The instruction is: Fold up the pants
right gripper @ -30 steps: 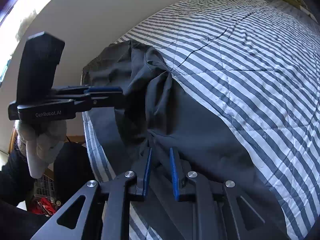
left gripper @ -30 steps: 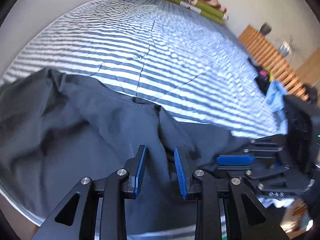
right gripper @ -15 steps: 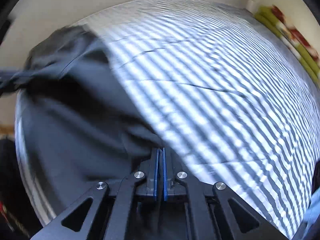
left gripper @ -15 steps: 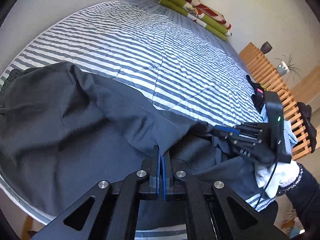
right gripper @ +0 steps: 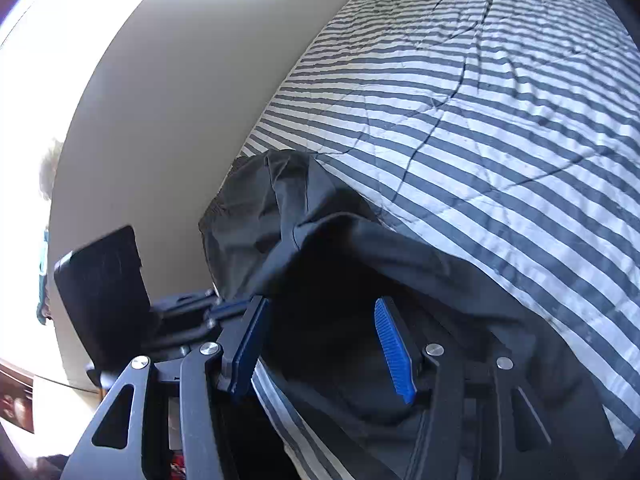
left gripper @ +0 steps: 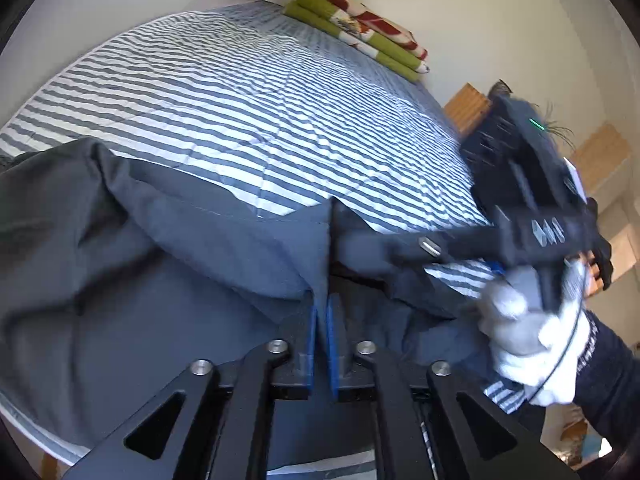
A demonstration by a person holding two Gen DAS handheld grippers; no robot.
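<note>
Dark grey pants (left gripper: 120, 280) lie bunched on the near corner of a striped bed (left gripper: 260, 100). My left gripper (left gripper: 321, 320) has its blue pads nearly together on a raised fold of the pants, and its jaws are just beginning to open. The right gripper (left gripper: 352, 244), blurred and held by a white-gloved hand (left gripper: 520, 320), reaches in from the right up to that same fold. In the right wrist view the right gripper (right gripper: 320, 348) hangs over the pants (right gripper: 320, 240) with its jaws opening wide and its pads free of cloth. The left gripper (right gripper: 228, 304) shows at the left.
A folded green and red blanket (left gripper: 360, 28) lies at the far end of the bed. Wooden slatted furniture (left gripper: 468, 108) stands beyond the bed's right side. A pale wall (right gripper: 180, 100) runs close along the bed (right gripper: 480, 100) by the pants.
Both grippers closed on the cloth half a second ago. Since then the right one has opened wide and swung in next to the left, which still has the fold between its pads.
</note>
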